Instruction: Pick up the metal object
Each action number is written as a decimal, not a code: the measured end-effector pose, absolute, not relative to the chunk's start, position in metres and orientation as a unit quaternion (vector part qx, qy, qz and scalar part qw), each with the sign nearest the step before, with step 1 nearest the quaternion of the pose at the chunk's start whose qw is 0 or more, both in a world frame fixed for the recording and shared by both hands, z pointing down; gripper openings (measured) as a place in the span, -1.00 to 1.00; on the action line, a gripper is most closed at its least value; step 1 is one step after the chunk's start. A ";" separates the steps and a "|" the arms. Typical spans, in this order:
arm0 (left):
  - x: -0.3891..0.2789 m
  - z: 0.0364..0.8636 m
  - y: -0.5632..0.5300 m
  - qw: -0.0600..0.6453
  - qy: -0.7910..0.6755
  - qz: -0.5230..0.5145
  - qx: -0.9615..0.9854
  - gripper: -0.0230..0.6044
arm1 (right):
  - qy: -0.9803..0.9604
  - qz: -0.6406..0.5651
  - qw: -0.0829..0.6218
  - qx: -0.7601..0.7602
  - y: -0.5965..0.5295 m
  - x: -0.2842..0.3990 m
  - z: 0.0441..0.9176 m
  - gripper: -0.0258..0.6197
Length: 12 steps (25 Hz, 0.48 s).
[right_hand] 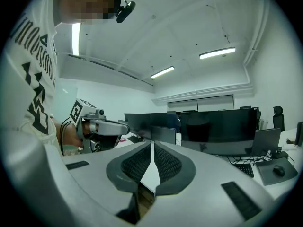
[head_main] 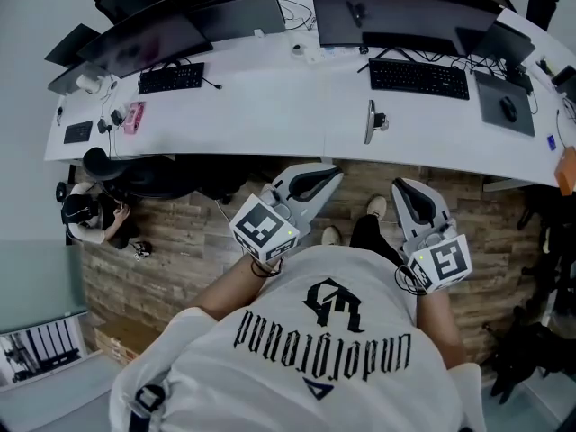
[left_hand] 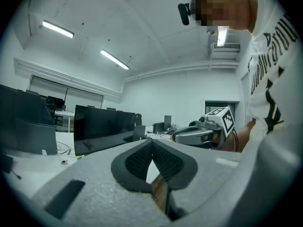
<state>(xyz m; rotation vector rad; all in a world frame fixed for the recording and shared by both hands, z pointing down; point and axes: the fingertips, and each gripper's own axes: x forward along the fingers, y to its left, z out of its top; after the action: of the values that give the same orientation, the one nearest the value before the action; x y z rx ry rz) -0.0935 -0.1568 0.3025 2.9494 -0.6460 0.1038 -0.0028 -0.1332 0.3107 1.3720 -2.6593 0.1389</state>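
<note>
The person's white shirt (head_main: 333, 349) fills the foreground. Ahead of it, the left gripper (head_main: 329, 176) and right gripper (head_main: 402, 188) hang over the floor, fingers pressed together, empty. What looks like the metal object (head_main: 370, 121) stands on the bench (head_main: 270, 106), well apart.

Metal object (head_main: 370, 121) lies on the desk (head_main: 270, 106) between left keyboard (head_main: 171, 77) and right keyboard (head_main: 418, 78).

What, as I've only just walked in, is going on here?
A person stands at a white desk with a gripper in each hand. The left gripper and the right gripper are both shut and empty, held short of the desk's edge. The metal object sits untouched on the desk, ahead of them; the pickup has not begun.
</note>
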 end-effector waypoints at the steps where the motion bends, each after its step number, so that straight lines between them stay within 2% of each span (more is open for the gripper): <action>1: -0.093 0.303 -0.160 0.060 -0.213 0.035 0.975 -0.88 | -0.886 0.047 0.073 0.456 -0.136 -0.003 0.312 -0.87; 12: -0.086 0.318 -0.193 0.066 -0.226 0.052 0.970 -0.88 | -0.891 0.057 0.079 0.443 -0.179 0.010 0.327 -0.87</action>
<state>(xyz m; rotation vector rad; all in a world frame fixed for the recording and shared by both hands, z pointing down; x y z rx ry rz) -0.0855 -0.1933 0.3183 2.9267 -0.6819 0.1555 0.0101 -0.1787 0.3274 1.3245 -2.6672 0.1700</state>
